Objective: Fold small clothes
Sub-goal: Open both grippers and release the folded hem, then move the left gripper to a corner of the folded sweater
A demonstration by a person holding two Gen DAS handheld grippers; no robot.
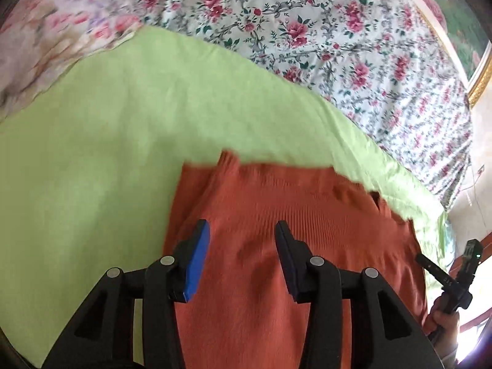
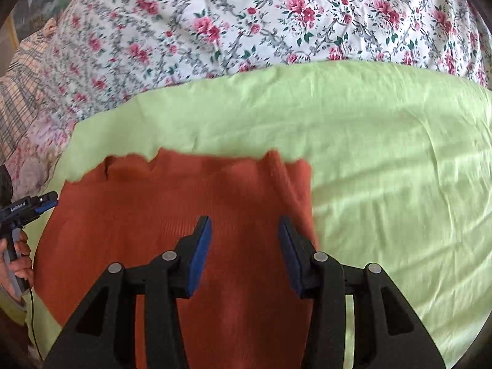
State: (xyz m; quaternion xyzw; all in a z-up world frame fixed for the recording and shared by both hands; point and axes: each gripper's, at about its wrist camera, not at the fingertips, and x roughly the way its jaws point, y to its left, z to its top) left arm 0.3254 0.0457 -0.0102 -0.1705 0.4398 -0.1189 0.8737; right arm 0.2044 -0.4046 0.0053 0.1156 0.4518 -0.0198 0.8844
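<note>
Both tools agape over ribbed rust-orange knit on wrinkled lime cloth.

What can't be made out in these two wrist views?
- Orange garment: near end cut off by the bottom edge and both grippers' bodies; its type is unclear.
- Right gripper, left wrist view: fingertips too small.
- Far floral sheet: motion-blurred at the left.

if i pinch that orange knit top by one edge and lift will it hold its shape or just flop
Likely flop: the orange knit top lies limp, its far edge wavy and bunched. Its fine ribbing suggests it would stretch under its own weight. Pushed, it would probably wrinkle or drag the loose green cloth rather than slide cleanly.
</note>
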